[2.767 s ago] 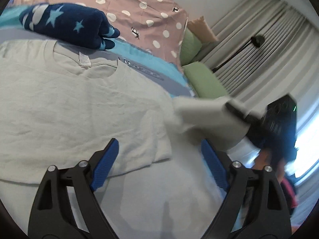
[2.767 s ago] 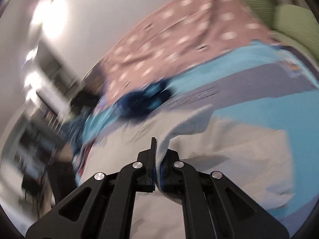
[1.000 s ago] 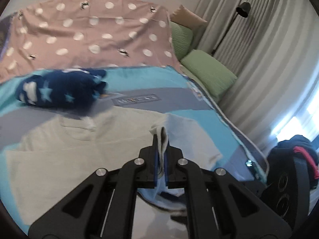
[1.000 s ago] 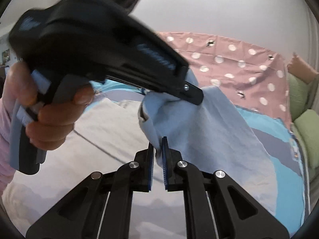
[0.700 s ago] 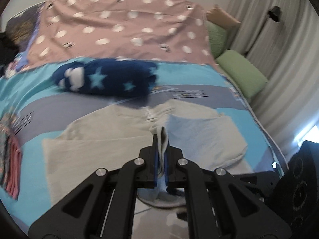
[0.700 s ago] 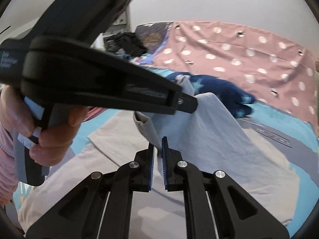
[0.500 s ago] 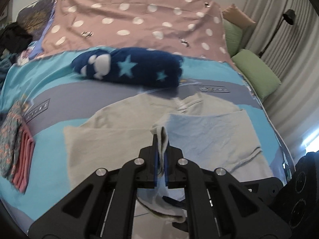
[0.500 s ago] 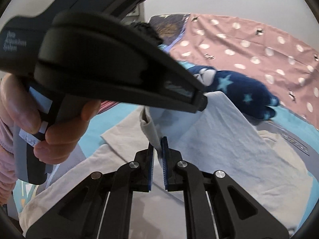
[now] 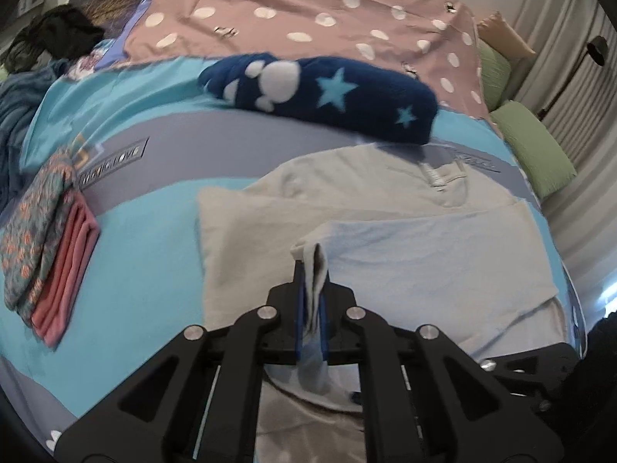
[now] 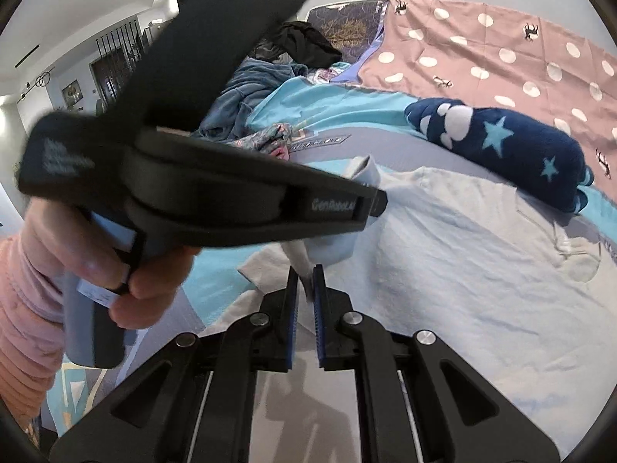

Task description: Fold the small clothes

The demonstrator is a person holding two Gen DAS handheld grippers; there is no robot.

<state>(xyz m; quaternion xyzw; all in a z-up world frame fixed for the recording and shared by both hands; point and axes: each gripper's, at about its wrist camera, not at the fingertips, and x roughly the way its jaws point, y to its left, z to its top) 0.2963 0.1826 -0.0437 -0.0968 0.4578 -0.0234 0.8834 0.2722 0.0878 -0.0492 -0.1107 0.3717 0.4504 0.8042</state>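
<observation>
1. The left gripper [image 9: 311, 281] is pinching a bunched edge of the pale grey T-shirt [image 9: 435, 254] between its 2 blue pads. Its jaws have just been opening slightly, yet the cloth is sitting between the pads and standing up in a small ridge at 12 o'clock of the fingertips.

2. The right gripper [image 10: 304, 289] is gripping another part of the same T-shirt edge; a strip of the cloth is running up between its 2 nearly closed blue pads. In the right wrist view the left gripper is crossing the frame from 9 o'clock toward the centre, held by the person's hand [image 10: 127, 270] in a pink sleeve [image 10: 19, 308], with its tip clamped on cloth just above the right gripper's fingertips.

3. The T-shirt is lying on the blue and grey bed sheet [image 9: 135, 239], with its collar [image 9: 443, 181] at 1 o'clock in the left wrist view. The lifted side is lying folded over the body of the shirt, showing the bluish underside at 3 o'clock of the left gripper.

4. A navy star-patterned fleece roll [image 9: 327, 96] is lying just beyond the collar at 12 o'clock, touching the upper edge of the shirt. A pink dotted cover [image 9: 308, 19] is spreading behind it.

5. A small stack of folded clothes [image 9: 50, 247], floral over pink, is resting at 9 o'clock, well apart from the T-shirt. 2 green pillows [image 9: 536, 150] are lying at 2 o'clock near the curtains [image 9: 578, 88].
</observation>
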